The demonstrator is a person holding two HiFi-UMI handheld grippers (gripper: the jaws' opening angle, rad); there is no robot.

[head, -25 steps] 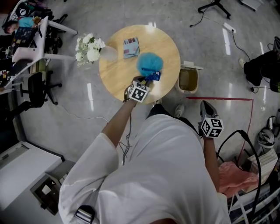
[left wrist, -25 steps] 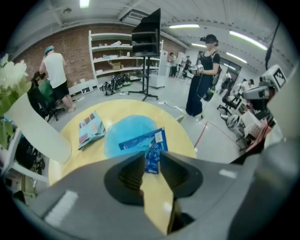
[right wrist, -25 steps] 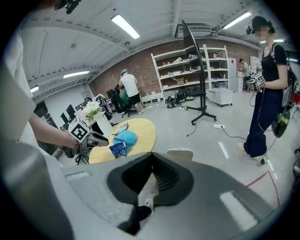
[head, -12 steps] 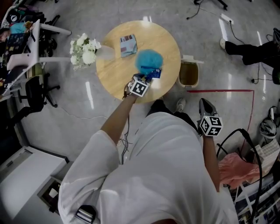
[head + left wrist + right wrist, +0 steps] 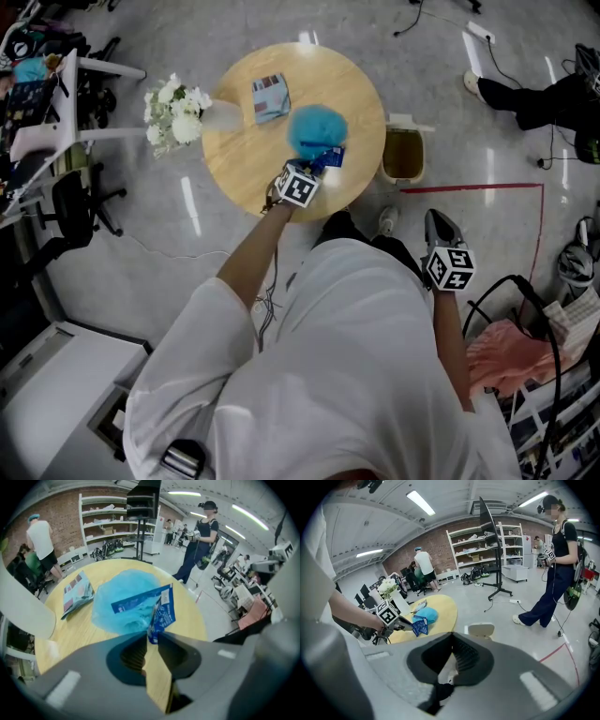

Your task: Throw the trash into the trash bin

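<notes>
A dark blue wrapper (image 5: 329, 157) lies against a light blue crumpled bag (image 5: 317, 129) on the round wooden table (image 5: 244, 159). My left gripper (image 5: 317, 169) reaches over the table's near edge. Its jaws have just been closing and now pinch the lower corner of the blue wrapper (image 5: 161, 611). The right gripper view shows the wrapper (image 5: 420, 626) hanging at the left gripper's tips. The trash bin (image 5: 404, 159) stands on the floor right of the table, its lid open. My right gripper (image 5: 439, 225) hovers over the floor nearer me, shut and empty, pointing toward the bin (image 5: 480, 631).
A flat printed packet (image 5: 269, 97) lies at the table's far side, and a vase of white flowers (image 5: 173, 112) stands at its left edge. A red tape line (image 5: 469, 187) marks the floor by the bin. A person in dark overalls (image 5: 555, 564) stands beyond it.
My left gripper has dropped a little onto the wrapper's near corner. The right gripper has hardly moved. The person at the upper right has come further into view.
</notes>
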